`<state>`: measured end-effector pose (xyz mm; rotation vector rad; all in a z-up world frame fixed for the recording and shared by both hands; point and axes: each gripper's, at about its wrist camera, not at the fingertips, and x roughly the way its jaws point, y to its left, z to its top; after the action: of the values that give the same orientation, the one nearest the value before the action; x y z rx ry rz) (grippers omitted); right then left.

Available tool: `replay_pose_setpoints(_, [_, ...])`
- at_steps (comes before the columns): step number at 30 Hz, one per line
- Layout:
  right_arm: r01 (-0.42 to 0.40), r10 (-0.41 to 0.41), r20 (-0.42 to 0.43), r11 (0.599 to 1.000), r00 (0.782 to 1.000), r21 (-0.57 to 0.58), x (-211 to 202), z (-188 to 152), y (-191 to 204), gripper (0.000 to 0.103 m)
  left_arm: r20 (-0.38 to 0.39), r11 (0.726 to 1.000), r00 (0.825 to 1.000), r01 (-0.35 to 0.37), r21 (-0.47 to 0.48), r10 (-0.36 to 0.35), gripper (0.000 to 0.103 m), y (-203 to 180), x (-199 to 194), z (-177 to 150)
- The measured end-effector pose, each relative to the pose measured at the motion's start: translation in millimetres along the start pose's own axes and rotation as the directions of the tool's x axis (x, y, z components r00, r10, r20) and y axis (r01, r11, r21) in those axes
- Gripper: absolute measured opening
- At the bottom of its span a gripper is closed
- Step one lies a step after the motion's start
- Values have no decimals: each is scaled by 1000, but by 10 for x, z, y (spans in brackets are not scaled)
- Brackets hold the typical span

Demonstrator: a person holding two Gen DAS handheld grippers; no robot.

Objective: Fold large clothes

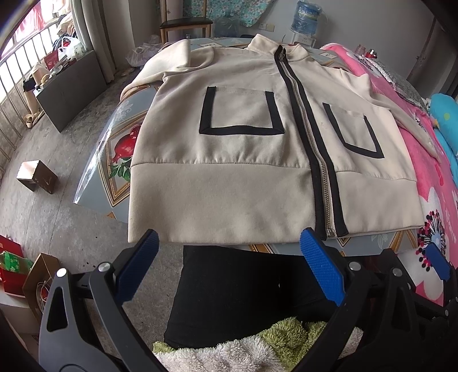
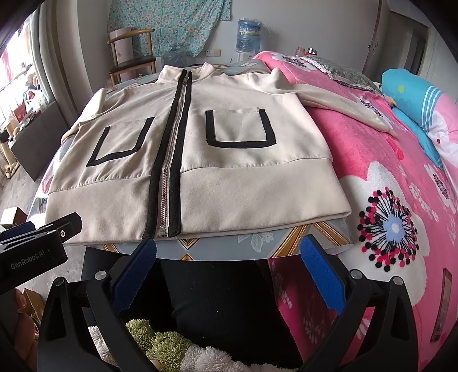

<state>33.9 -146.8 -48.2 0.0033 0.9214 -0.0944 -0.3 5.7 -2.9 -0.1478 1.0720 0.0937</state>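
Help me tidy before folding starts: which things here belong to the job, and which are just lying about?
For the job:
cream zip jacket
left gripper, open
right gripper, open
table

Lying about:
pink blanket
water bottle
chair
small box on the floor

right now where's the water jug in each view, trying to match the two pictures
Left wrist view: the water jug stands at the top edge, right of centre, beyond the jacket's collar.
Right wrist view: the water jug stands at the top, just right of centre, against the back wall.
Shared landmark: the jacket's zipper, which runs right of centre in the left view and left of centre in the right view.
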Motion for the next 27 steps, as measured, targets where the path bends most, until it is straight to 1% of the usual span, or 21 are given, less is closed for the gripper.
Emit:
replay_pose_setpoints(16, [-2, 2, 4, 1000, 1000, -3, -16, 13, 11, 98, -4, 1000, 1000, -6, -4, 6, 96, 1, -15, 14])
replay_pose_setpoints(22, [-1, 1, 4, 1000, 1000, -3, -15, 17, 16, 98, -11, 1000, 1000, -3, -8, 3, 96, 31, 23, -9])
replay_pose_setpoints(27, [12, -12, 0, 1000, 1000, -1, 19, 68, 39, 98, -26, 1000, 1000, 5, -7, -6, 96, 50, 102, 48])
